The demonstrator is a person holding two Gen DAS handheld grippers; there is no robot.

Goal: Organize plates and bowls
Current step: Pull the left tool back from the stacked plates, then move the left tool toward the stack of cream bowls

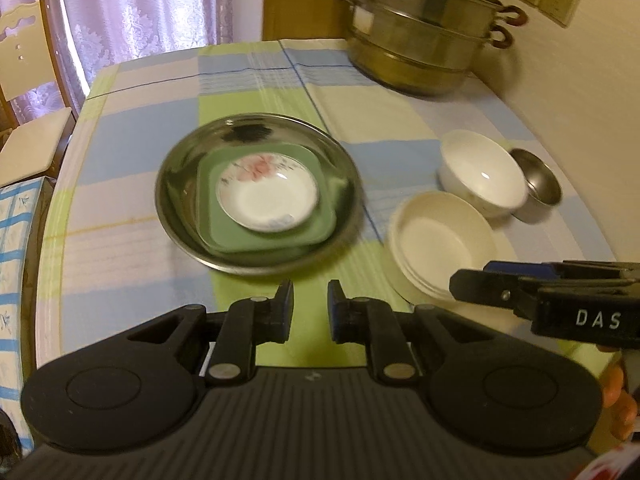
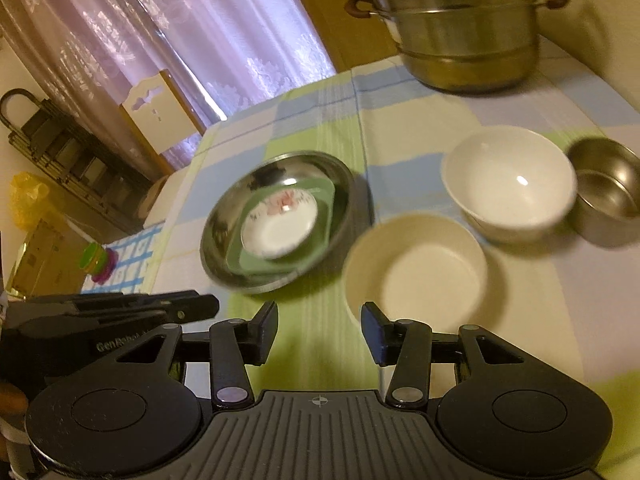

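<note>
A steel plate (image 1: pixel 256 196) is sitting mid-tabletop (image 1: pixel 132 216), carrying a green square plate (image 1: pixel 264 236) with a floral saucer (image 1: pixel 267 192) on top. Right of the steel plate, a cream bowl stack (image 1: pixel 440 244), a white bowl (image 1: pixel 482 172) and a small steel bowl (image 1: pixel 536 184) are standing close together. The left tool (image 1: pixel 311 308) is hovering narrowly parted and empty; the right tool (image 2: pixel 319 328) is gaping wider at the cream stack's near rim.

Lilac lace curtains (image 1: pixel 152 4) hang behind a cream chair (image 1: pixel 28 92).
</note>
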